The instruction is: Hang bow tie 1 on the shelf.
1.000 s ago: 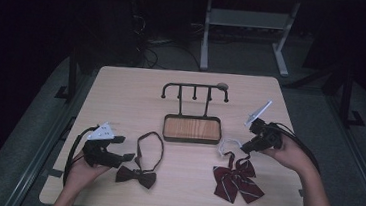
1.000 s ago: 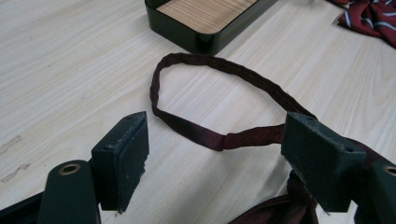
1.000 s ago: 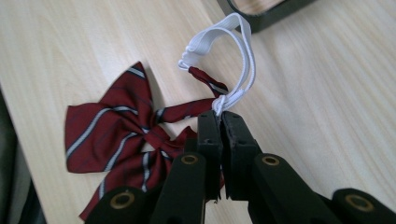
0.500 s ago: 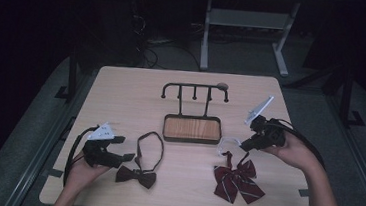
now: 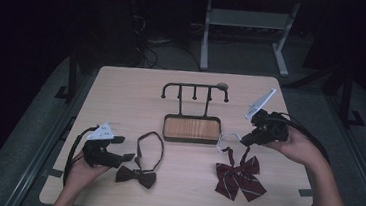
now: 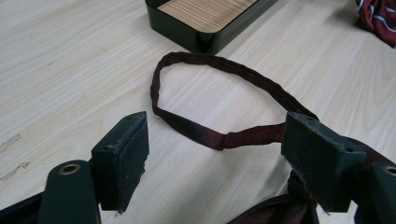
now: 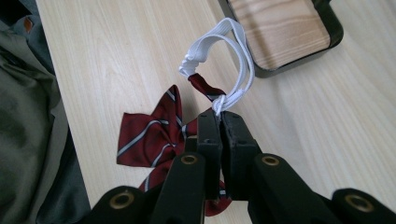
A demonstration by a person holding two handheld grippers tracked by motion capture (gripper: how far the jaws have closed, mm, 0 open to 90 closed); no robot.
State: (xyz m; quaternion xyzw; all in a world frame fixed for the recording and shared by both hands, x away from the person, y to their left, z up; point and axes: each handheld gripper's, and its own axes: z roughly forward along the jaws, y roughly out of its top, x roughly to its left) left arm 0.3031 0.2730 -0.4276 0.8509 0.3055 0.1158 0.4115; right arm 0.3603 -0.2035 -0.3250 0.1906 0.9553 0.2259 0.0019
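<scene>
Striped red bow tie [image 5: 240, 174] is lying on the counter [image 5: 121, 97] at the near right, its white elastic loop [image 7: 224, 51] being pinched by the right gripper [image 5: 244, 137], whose fingers [image 7: 210, 135] are pressing together on the band where it joins the tie. Dark bow tie [image 5: 137, 175] is resting at the near left with its strap [image 6: 219, 70] curving toward the wooden tray [image 5: 191, 129]; the left gripper [image 5: 125, 156] is hovering just beside it, fingers [image 6: 123, 149] spread, gripping nothing
</scene>
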